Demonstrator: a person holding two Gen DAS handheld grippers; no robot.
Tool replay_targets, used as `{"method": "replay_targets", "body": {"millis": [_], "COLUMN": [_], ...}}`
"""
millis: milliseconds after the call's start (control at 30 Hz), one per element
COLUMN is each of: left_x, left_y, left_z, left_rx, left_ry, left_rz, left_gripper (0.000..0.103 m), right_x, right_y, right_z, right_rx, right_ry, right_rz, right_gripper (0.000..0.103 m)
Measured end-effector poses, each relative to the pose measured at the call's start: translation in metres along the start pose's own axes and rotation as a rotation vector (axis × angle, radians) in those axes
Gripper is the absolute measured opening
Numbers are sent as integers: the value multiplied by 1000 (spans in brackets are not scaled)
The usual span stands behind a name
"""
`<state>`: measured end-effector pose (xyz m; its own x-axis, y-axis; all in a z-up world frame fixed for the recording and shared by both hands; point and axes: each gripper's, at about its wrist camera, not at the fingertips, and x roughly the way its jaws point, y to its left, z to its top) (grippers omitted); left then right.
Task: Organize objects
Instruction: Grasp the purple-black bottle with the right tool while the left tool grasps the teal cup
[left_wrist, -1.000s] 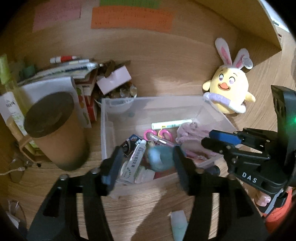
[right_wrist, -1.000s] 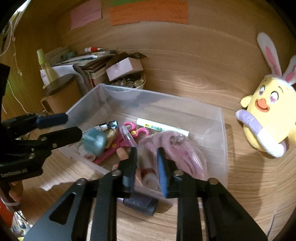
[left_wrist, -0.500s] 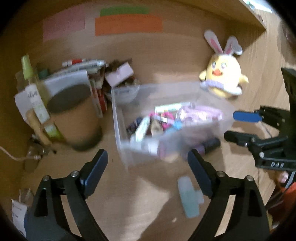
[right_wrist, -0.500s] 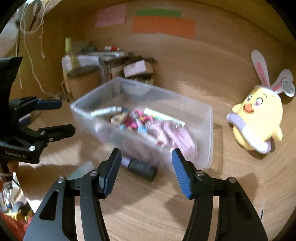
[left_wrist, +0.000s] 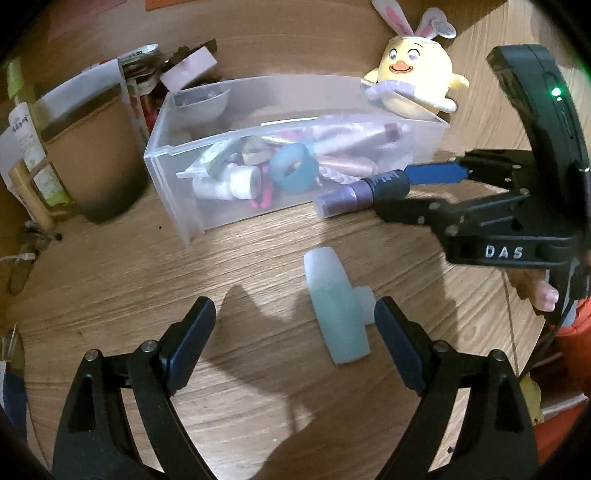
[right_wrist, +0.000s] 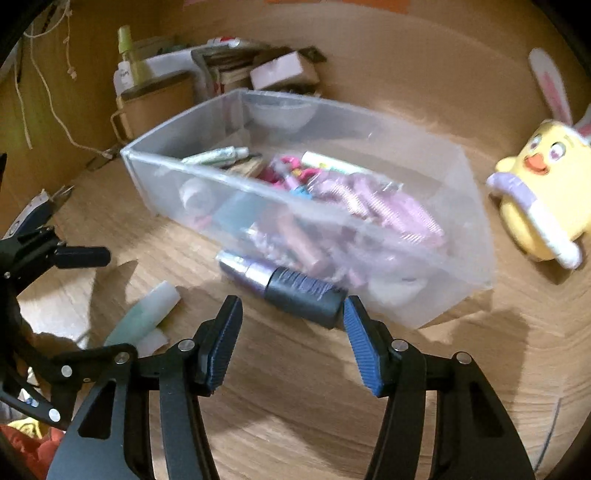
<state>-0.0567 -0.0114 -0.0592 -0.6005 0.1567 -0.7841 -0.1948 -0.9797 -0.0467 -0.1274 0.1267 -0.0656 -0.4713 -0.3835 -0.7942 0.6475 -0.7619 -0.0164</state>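
Two loose things lie on the wooden desk (left_wrist: 258, 387) outside the clear bin (left_wrist: 177, 218), which is crowded with tubes, a teal ring and pink cords. Largest of the pair is the purple bottle (right_wrist: 251, 273) with a black cap, on its side right against the bin's near wall, long axis running along that wall; in the right wrist view the cap end points toward the right gripper's blue pad. Smaller is the pale green tube (left_wrist: 338, 314), flat on open wood nearer the person, well clear of the bin, its long axis running away from the left gripper toward the bin, with a white nub sticking out on one side.

Bare desk spreads in front of the bin; a brown cup (left_wrist: 96, 147) and stacked clutter crowd its far-left corner, and a yellow plush chick (left_wrist: 417, 74) sits by its far-right end.

Left gripper (left_wrist: 295, 332) is spread wide, having just been opening, nothing gripped, the tube just ahead by its right finger. Right gripper (right_wrist: 291, 332) has also just been opening; its fingers flank the black cap without visibly pressing it.

Only the left wrist view shows the right gripper's fingers from the side alongside the bottle; only the right view shows a cord on the left wall.
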Motion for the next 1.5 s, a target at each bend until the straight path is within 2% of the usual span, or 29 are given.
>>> {"method": "replay_targets", "body": {"millis": [100, 167, 433, 567, 633, 667, 767, 833, 867, 933, 1033, 1233, 1500], "left_x": [1, 4, 7, 4, 4, 4, 5, 5, 4, 3, 2, 0, -23], "left_y": [-2, -6, -17, -19, -20, -21, -23, -22, -20, -18, -10, -3, 7], "left_z": [-2, -4, -3, -4, -3, -2, 0, -1, -1, -1, -1, -2, 5], "left_rx": [-10, 5, 58, 59, 60, 61, 64, 62, 58, 54, 17, -15, -40], "left_ry": [21, 42, 35, 20, 20, 22, 20, 19, 20, 20, 30, 19, -63], "left_rz": [-41, -41, -2, -18, -33, -46, -53, -59, -59, -47, -86, -84, -53], "left_gripper": [88, 88, 63, 52, 39, 38, 36, 36, 35, 18, 18, 18, 18], "right_x": [-2, -7, -9, 2, 7, 10, 13, 10, 6, 1, -9, -24, 2], "right_y": [2, 2, 7, 19, 20, 21, 20, 18, 17, 16, 19, 31, 36], "right_z": [-5, -9, 1, 11, 14, 14, 13, 10, 8, 4, -2, -2, 15], "right_rx": [1, -2, -31, -85, -87, -86, -76, -74, -73, -74, -97, -165, -135], "right_ry": [26, 27, 16, 21, 32, 42, 61, 67, 69, 65, 49, 7, 56], "right_rz": [73, 104, 64, 50, 57, 63, 77, 92, 106, 111, 101, 54, 81], "right_gripper": [53, 53, 53, 53, 53, 53, 45, 33, 32, 30, 28, 29, 32]}}
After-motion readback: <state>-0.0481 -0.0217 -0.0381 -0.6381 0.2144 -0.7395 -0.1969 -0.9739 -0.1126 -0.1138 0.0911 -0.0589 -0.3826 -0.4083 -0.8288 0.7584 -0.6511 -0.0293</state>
